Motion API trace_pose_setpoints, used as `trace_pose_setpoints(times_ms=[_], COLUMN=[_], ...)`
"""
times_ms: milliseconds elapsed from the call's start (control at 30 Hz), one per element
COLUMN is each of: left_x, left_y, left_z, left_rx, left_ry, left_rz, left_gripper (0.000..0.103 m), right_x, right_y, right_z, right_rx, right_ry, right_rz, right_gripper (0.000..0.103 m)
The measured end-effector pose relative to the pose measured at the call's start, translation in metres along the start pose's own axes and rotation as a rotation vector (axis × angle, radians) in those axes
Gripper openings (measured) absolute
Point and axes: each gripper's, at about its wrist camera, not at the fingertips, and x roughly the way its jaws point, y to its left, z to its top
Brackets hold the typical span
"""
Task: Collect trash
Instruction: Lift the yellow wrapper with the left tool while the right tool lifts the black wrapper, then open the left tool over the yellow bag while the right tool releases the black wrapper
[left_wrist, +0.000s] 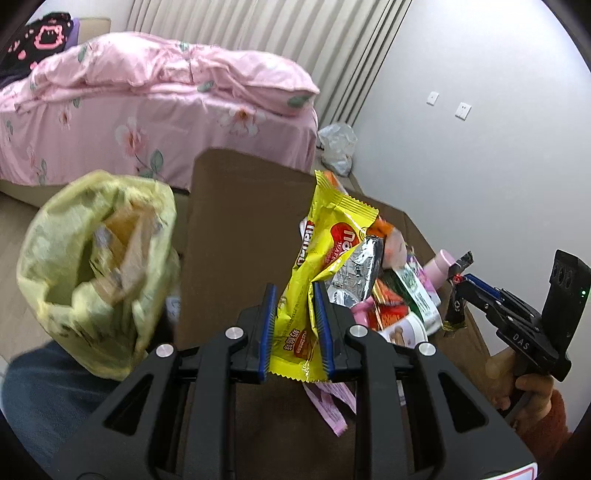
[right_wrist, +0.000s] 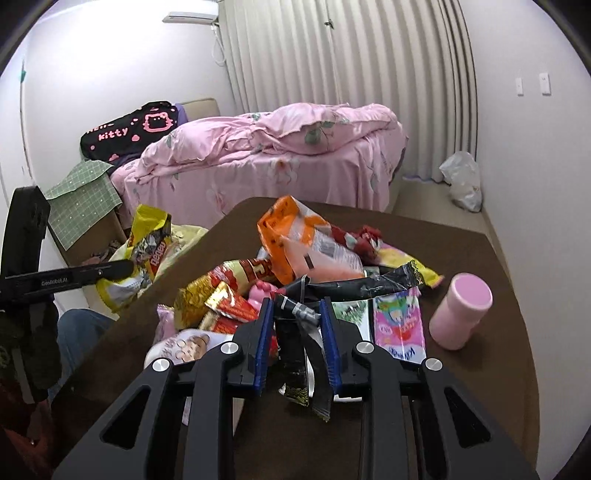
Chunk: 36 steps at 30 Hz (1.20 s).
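My left gripper (left_wrist: 295, 295) is shut on a yellow wafer wrapper (left_wrist: 325, 240) with a silver inside, held above the brown table (left_wrist: 240, 221). A pale yellow trash bag (left_wrist: 96, 266), open and part filled, hangs to its left. My right gripper (right_wrist: 297, 310) is shut on a black wrapper (right_wrist: 295, 354), just above the table (right_wrist: 461, 406). It also shows in the left wrist view (left_wrist: 458, 280) at the right. A pile of snack wrappers (right_wrist: 295, 254) lies ahead of it. The yellow wrapper (right_wrist: 151, 243) and the left gripper (right_wrist: 122, 269) show at the left, over the bag (right_wrist: 184, 236).
A pink bottle (right_wrist: 461, 314) lies on its side on the table's right part. A bed with pink bedding (right_wrist: 277, 155) stands behind the table. A white plastic bag (right_wrist: 461, 181) sits on the floor by the curtain. A box with green grid paper (right_wrist: 81, 199) stands at left.
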Motion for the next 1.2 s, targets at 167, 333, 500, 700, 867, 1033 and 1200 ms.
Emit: trace_pose_setpoints(times_ms=[167,333,500,700,867,1033,1200], left_x=[-0.039,-0.051,-0.012,0.039,0.032,0.027,0.029], left_y=[0.044,0.128,0.175,0.196,0.215,0.228,0.23], left_z=[0.035,0.055,0.041,0.015,0.005,0.002,0.002], left_rx=[-0.009,-0.165,-0.269,-0.239,-0.307,-0.372,-0.381], left_ry=[-0.155,-0.212,-0.094,0.078,0.071,0.054,0.061], left_rz=[0.207,0.406,0.368,0.49,0.522,0.498,0.477], left_gripper=[0.02,0.02,0.02,0.02,0.02,0.02,0.02], right_x=[0.001,0.021,0.066,0.139,0.224,0.298,0.349], right_y=[0.02,0.049,0.102,0.169,0.231,0.275,0.289], right_z=[0.029,0.078,0.123,0.163,0.162,0.129,0.091], right_rx=[-0.068,-0.131,-0.245,-0.344,-0.436,-0.495,-0.543], right_ry=[-0.039,-0.05,-0.026,0.055,0.226,0.429,0.614], right_rz=[0.039,0.144,0.247,0.376,0.494,0.533,0.452], right_gripper=[0.025,0.025,0.025,0.025,0.025,0.025,0.025])
